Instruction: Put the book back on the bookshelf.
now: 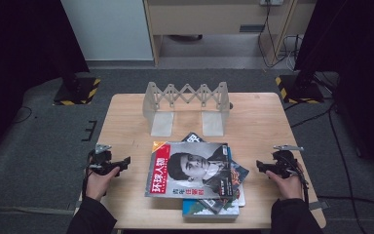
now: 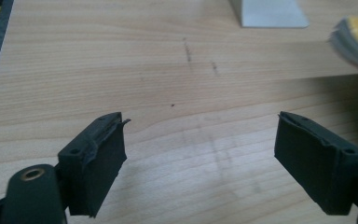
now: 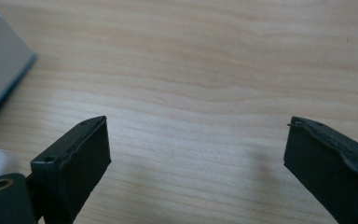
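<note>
Held low at either side of the magazine pile (image 1: 195, 175): left gripper (image 1: 124, 162) and right gripper (image 1: 259, 165), jaws spread wide, nothing between them

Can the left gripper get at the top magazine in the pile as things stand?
Probably yes. The left gripper is open and sits just left of the top magazine, with bare table between them. The magazine's edge is exposed, nothing lying across it.
</note>
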Available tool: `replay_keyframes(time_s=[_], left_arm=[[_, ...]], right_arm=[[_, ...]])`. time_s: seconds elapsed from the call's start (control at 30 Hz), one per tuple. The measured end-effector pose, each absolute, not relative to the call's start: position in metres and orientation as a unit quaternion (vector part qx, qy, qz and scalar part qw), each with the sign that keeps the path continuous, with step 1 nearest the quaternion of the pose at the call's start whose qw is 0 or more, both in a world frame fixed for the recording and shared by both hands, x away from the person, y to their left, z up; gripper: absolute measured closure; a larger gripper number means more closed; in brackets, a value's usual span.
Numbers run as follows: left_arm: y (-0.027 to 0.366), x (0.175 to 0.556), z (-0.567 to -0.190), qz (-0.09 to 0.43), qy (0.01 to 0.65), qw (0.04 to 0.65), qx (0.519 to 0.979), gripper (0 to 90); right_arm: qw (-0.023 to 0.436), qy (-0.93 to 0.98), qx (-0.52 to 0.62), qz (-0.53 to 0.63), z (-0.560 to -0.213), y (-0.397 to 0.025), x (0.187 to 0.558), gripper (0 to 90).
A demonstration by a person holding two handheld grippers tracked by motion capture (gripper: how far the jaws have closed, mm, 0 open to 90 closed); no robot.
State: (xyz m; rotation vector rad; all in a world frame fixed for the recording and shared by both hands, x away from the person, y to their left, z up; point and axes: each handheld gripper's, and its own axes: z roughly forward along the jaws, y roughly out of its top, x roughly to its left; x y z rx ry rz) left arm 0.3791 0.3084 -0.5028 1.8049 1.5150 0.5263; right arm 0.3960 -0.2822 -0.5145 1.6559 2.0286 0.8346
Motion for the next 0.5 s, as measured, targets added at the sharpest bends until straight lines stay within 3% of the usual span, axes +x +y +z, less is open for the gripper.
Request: replay_keyframes(time_s=[0.5], left_arm=[[0.289, 0.357, -0.482, 0.186, 0.555, 0.400, 0.705, 20.0]], right_arm=[[0.189, 0.715, 0.578, 0.345, -0.489, -0.263, 0.384, 7.2]])
